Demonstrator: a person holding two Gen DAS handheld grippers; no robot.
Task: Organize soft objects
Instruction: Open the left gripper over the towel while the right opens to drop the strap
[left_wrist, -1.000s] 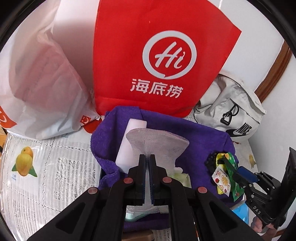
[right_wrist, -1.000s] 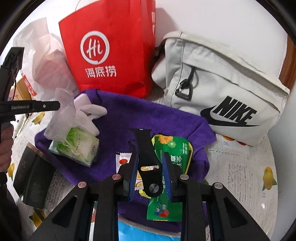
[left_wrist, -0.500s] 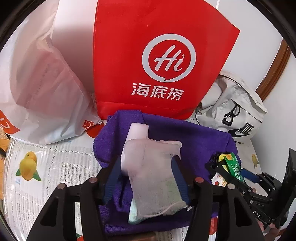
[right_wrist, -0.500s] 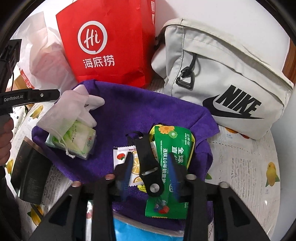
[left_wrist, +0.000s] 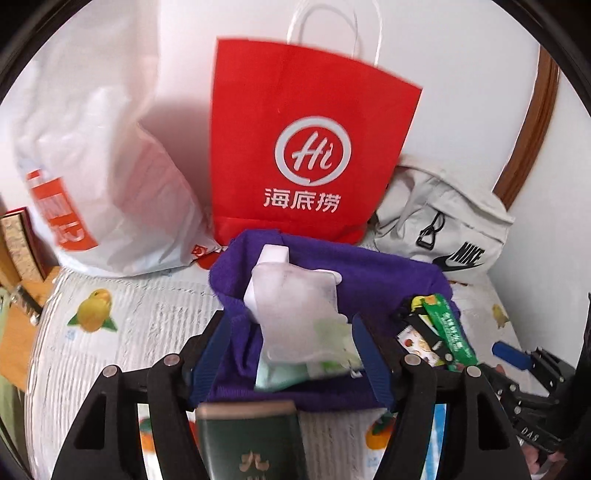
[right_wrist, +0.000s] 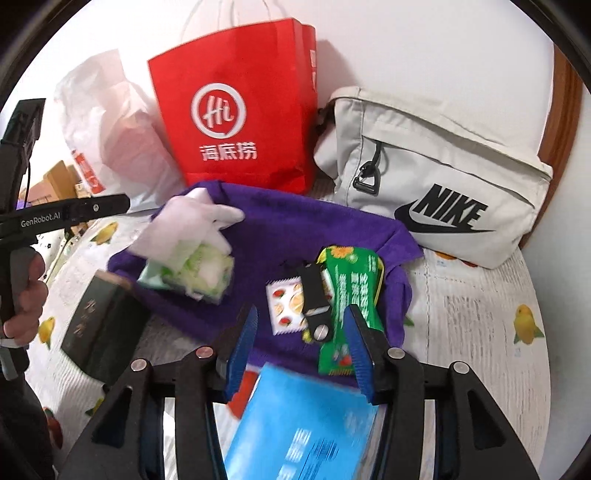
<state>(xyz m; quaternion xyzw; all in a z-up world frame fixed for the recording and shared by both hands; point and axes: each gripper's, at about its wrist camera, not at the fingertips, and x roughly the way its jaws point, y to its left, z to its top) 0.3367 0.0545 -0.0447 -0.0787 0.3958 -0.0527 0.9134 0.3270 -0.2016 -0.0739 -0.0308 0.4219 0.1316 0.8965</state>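
A purple towel lies spread on the table. On its left part a white mesh pouch lies draped over a green tissue pack, beside a white block. My left gripper hangs above them. Its jaws are opening and touch nothing. On the towel's right part lie a black strap, a green snack packet and a small candy packet. My right gripper hovers over the strap, jaws opening, pads clear of it.
A red paper bag, a white plastic bag and a grey Nike bag stand along the back wall. A dark green box lies left of the towel. A blue packet lies under my right gripper. A hand holds the left gripper's handle.
My left gripper opened and let go of the mesh pouch, which settled on the tissue pack. My right gripper opened off the black strap. Both pulled back and up.
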